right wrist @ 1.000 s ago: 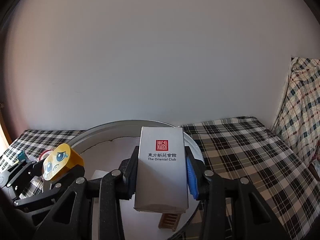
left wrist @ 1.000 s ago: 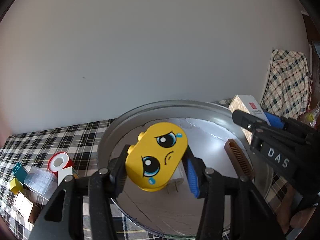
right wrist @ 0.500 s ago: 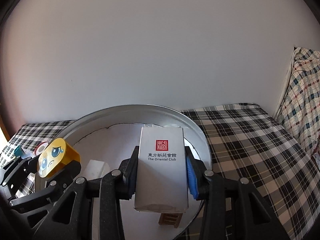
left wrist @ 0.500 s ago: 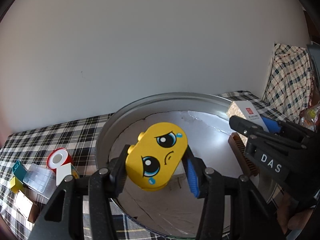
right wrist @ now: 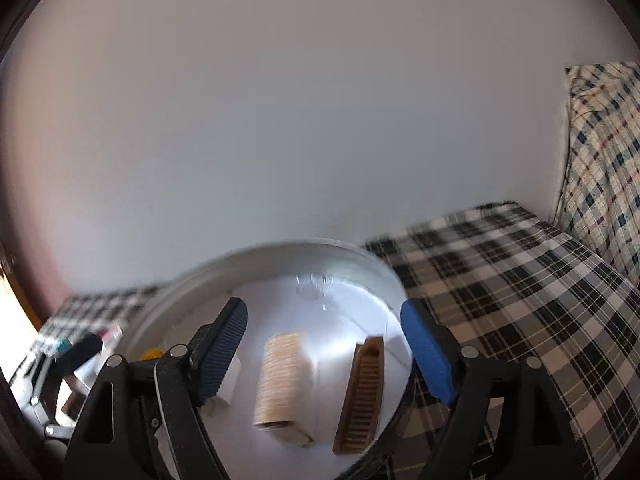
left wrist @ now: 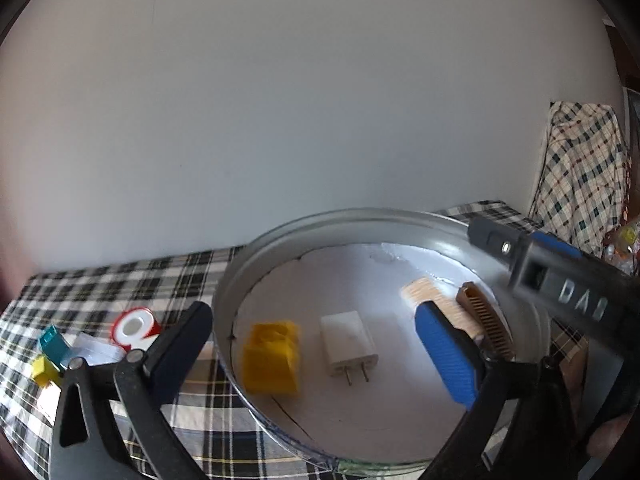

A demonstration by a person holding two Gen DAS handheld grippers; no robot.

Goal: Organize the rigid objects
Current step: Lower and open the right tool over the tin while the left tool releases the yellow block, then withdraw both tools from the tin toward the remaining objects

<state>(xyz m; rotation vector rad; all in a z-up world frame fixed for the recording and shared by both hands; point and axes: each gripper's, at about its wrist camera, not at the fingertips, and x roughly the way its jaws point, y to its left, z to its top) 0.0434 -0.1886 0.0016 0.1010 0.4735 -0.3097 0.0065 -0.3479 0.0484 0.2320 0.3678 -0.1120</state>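
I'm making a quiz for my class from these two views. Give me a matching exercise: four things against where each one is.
Things:
1. yellow block
2. white charger
3. brown comb
4. red-and-white tape roll

Places:
A. on the checked cloth, outside the round tray
B. in the tray, by its right wall
C. in the tray, middle
D. in the tray, by its left wall

Pairs: 1-D, 2-C, 3-B, 4-A

1. Soft, even daylight; wall (left wrist: pixel 280 100) evenly lit, slightly dim.
2. Bright glare patch on round tray (left wrist: pixel 400 256) floor in both views.
3. Motion blur: yellow block (left wrist: pixel 272 356) smeared; right view's checked cloth (right wrist: pixel 500 280) and tray rim streaked.
4. Fisheye bending, dark vignette at corners.
5. Warm overexposure at right view's left edge.
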